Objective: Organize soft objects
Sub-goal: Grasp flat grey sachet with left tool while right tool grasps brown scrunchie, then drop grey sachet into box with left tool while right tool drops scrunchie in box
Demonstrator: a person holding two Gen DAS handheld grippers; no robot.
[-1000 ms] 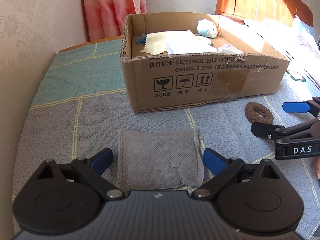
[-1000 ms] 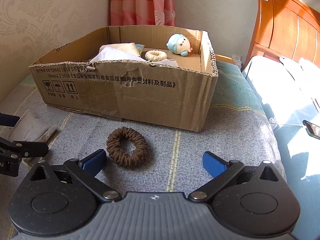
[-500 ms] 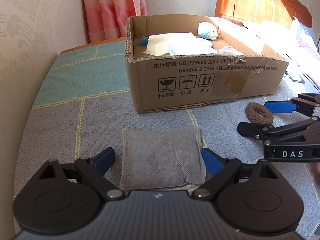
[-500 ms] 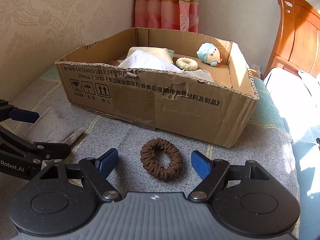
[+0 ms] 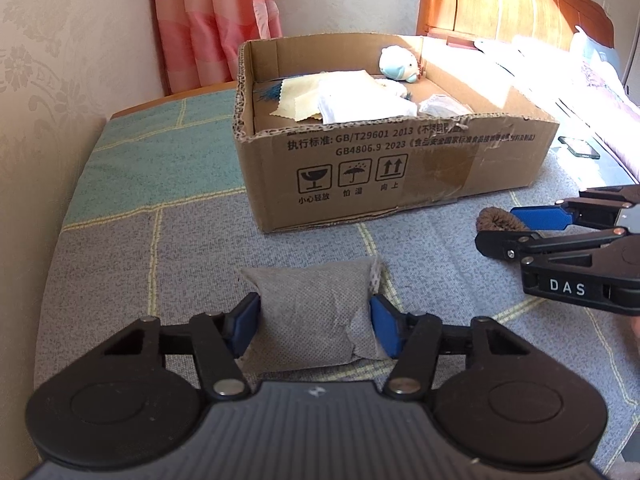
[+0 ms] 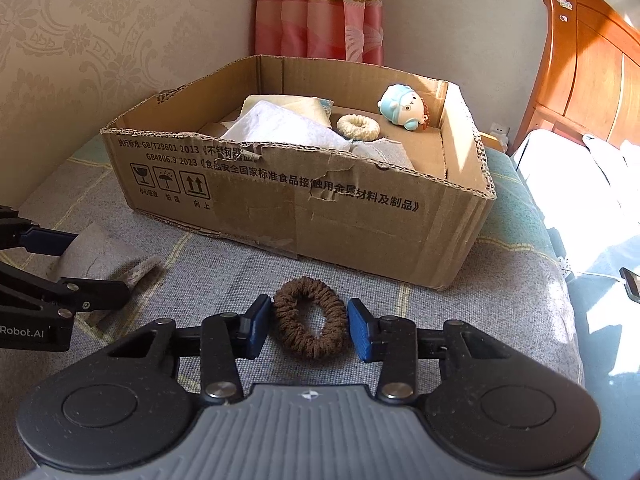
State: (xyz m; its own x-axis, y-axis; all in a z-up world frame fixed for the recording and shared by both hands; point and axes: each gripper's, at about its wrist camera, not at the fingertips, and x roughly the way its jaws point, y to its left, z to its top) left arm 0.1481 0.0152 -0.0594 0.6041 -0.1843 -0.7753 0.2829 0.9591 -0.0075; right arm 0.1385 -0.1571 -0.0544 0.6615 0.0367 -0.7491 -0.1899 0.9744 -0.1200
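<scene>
Grey non-woven fabric pouch (image 5: 310,312) lying flat on the grey and teal quilted bedcover (image 5: 132,248), in front of the brown cardboard box (image 5: 400,168) and a little apart from it. Left gripper (image 5: 314,330) low over the bedcover, pointing toward the box, blue pads (image 5: 244,326) closed in on both sides of the pouch and touching it; fabric creased at the right pad, so clamped on the pouch. Pouch resting on the bedcover.

Brown knitted hair scrunchie (image 6: 310,328) flat on the bedcover, near the long front wall of the box. Right gripper (image 6: 310,328) also low and pointing toward the box, blue pads (image 6: 362,330) at both sides of the scrunchie, left pad touching it, right pad just beside or touching; ring pressed into an oval, so gripped between the fingers. In the left wrist view, right gripper (image 5: 520,228) seen from the side at the right edge, with only a part of the scrunchie (image 5: 494,220) showing behind it.

Inside the box: pale yellow cloth (image 5: 308,94), white folded cloth (image 5: 360,102), cream scrunchie (image 6: 358,127) and a light blue plush toy (image 6: 402,112) near the far wall. Pink striped curtain (image 6: 320,12) behind the box, orange wooden headboard (image 5: 508,8) to the right, patterned wallpaper (image 6: 80,36) on the left. Black phone (image 5: 580,147) lying past the right end of the box.
</scene>
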